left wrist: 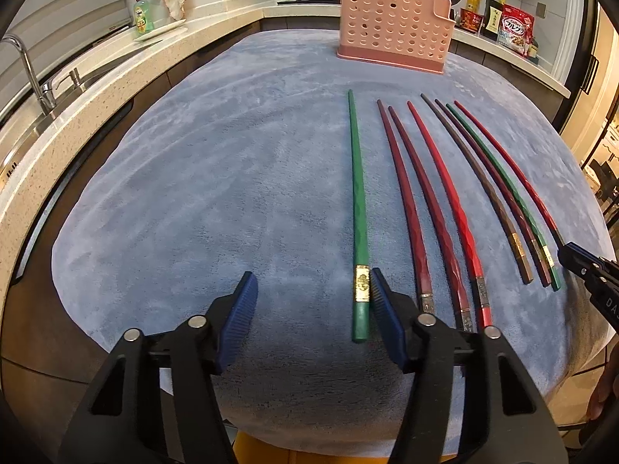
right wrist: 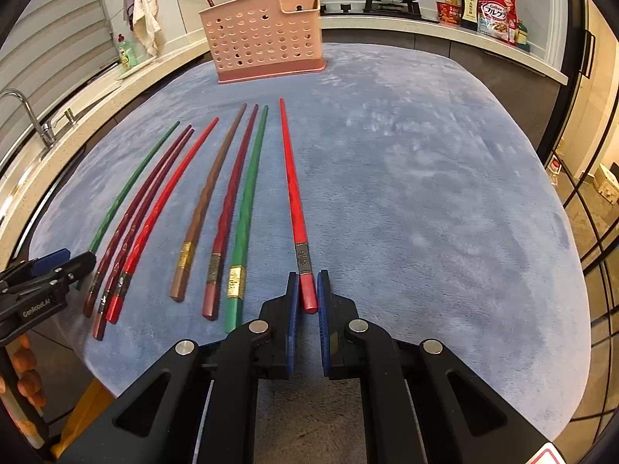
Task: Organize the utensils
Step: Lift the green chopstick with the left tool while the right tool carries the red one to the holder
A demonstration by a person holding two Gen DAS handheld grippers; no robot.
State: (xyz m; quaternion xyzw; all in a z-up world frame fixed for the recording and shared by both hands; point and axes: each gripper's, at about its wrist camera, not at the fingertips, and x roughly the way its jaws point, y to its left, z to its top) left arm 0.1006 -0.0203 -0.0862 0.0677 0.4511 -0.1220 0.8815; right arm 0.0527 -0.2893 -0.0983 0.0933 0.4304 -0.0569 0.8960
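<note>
Now two grippers low over chopsticks on a blue cloth, pink holder at the far end.

Seen from the left wrist: left gripper (left wrist: 311, 294) partly spread, green chopstick (left wrist: 358, 208) lying between the pads with its thick end just beside the right pad (left wrist: 381, 301), far from the left pad; impossible to tell if touching. To the right, seven more chopsticks in a row on the blue cloth (left wrist: 193, 193); right gripper (left wrist: 568, 251) at the edge, on the outermost red one. Pink holder (left wrist: 390, 27) upright, well apart. Seen from the right wrist: right gripper (right wrist: 308, 290) narrow, clamped on the thick end of a red chopstick (right wrist: 292, 185), apart from the others. Left gripper (right wrist: 77, 261) at the far left, beside the green chopstick (right wrist: 131, 181). Pink holder (right wrist: 263, 38) behind the tips.
</note>
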